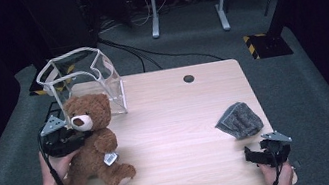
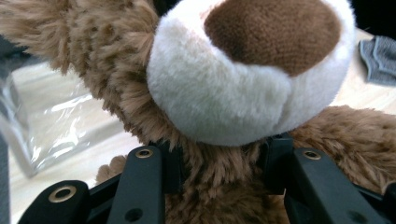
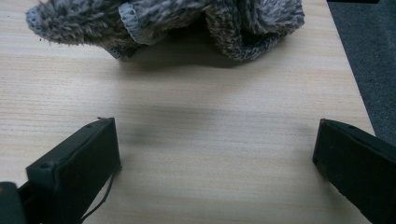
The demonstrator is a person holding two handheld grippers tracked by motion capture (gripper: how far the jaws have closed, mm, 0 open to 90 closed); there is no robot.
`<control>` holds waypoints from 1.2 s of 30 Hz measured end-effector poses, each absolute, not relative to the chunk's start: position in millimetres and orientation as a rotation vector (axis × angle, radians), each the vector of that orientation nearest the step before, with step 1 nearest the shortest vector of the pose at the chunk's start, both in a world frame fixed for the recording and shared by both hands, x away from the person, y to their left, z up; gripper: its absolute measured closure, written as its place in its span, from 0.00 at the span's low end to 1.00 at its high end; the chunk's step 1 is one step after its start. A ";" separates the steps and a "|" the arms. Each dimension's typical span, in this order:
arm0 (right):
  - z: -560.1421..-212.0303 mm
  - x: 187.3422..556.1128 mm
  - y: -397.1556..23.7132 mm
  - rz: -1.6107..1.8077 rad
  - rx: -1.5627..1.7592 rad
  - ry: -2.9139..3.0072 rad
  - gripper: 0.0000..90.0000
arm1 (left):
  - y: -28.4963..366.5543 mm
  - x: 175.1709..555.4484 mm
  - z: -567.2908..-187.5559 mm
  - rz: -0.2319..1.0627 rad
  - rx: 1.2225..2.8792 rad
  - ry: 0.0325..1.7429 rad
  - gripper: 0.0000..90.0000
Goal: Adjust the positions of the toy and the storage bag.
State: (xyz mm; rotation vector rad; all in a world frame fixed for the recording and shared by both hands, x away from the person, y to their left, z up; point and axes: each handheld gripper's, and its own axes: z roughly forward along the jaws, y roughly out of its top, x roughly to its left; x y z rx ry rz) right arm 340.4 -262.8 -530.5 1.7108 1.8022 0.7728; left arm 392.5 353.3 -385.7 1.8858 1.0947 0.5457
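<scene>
From the high view, the teddy bear (image 1: 91, 143) sits at the left end of the bench (image 1: 180, 135), right in front of the clear plastic box (image 1: 84, 80). The left claw (image 1: 71, 136) has it by the neck from the side. Well off to the bear's right there's a grey knitted cloth (image 1: 239, 120), and the right claw (image 1: 264, 153) hangs just in front of that cloth, near the bench edge.

Left gripper view: teddy bear (image 2: 243, 70) muzzle up close, both jaws sunk into the fur under its chin, so that claw is clamped on the bear. Box wall (image 2: 51, 121) sits behind it.

Right gripper view: jaws spread wide with nothing but bare bench (image 3: 210, 140) between them, cloth (image 3: 163, 23) just beyond the tips.

What worries me: the grip is mostly plush, so the heavy body could sag or slip out on a lift, and the legs could snag the box rim if it's headed in there.
</scene>
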 end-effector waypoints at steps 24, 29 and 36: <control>-530.5 340.4 -262.8 0.771 1.709 1.802 0.00 | 380.7 400.7 -452.6 0.291 1.990 1.296 0.66; -530.5 340.3 -262.6 0.772 1.712 1.801 0.00 | 385.7 404.8 -459.3 0.269 1.982 1.319 0.62; -530.5 340.4 -262.6 0.772 1.712 1.801 0.00 | 378.3 409.0 -451.7 0.303 1.991 1.345 0.33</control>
